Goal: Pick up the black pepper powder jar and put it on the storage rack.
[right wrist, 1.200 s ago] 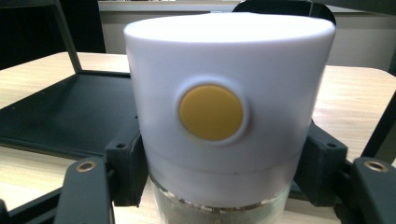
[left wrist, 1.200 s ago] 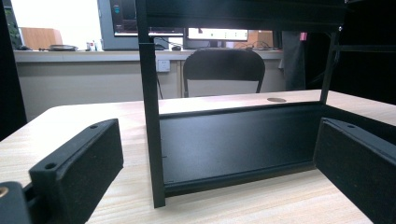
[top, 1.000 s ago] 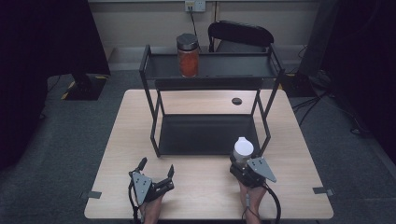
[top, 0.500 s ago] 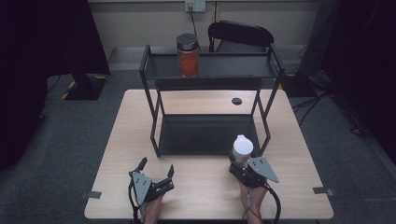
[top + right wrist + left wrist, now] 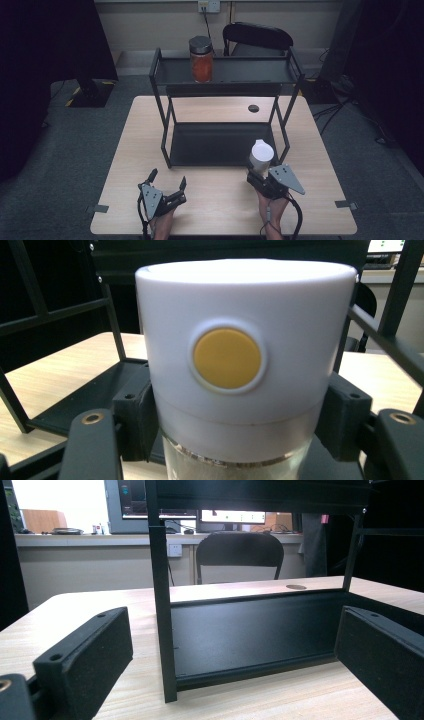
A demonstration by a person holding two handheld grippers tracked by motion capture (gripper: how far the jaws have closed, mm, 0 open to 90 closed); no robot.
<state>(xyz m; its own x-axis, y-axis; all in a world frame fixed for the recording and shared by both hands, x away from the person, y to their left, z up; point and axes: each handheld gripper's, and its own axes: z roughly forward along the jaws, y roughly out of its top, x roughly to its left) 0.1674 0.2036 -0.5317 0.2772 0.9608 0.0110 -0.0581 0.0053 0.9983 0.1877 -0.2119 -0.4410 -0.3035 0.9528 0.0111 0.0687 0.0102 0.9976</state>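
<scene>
A white-capped glass shaker (image 5: pixel 261 155) with a yellow button on its cap (image 5: pixel 227 359) stands upright in my right gripper (image 5: pixel 260 175), which is shut on its glass body and held above the table in front of the black two-tier rack (image 5: pixel 165 120), near its right front leg. A jar of red contents with a dark lid (image 5: pixel 201 59) stands on the rack's top shelf. My left gripper (image 5: pixel 167 180) rests on the table near the front edge, jaws open and bare, facing the rack's left front leg (image 5: pixel 162 605).
The rack's bottom tray (image 5: pixel 200 145) is bare. A small dark cable hole (image 5: pixel 253 108) sits in the tabletop behind the rack. A black chair (image 5: pixel 257 37) stands beyond the table's far edge. Bare wood lies between the two grippers.
My right gripper has lifted the shaker a little higher off the table. The left gripper has stayed where it was.
</scene>
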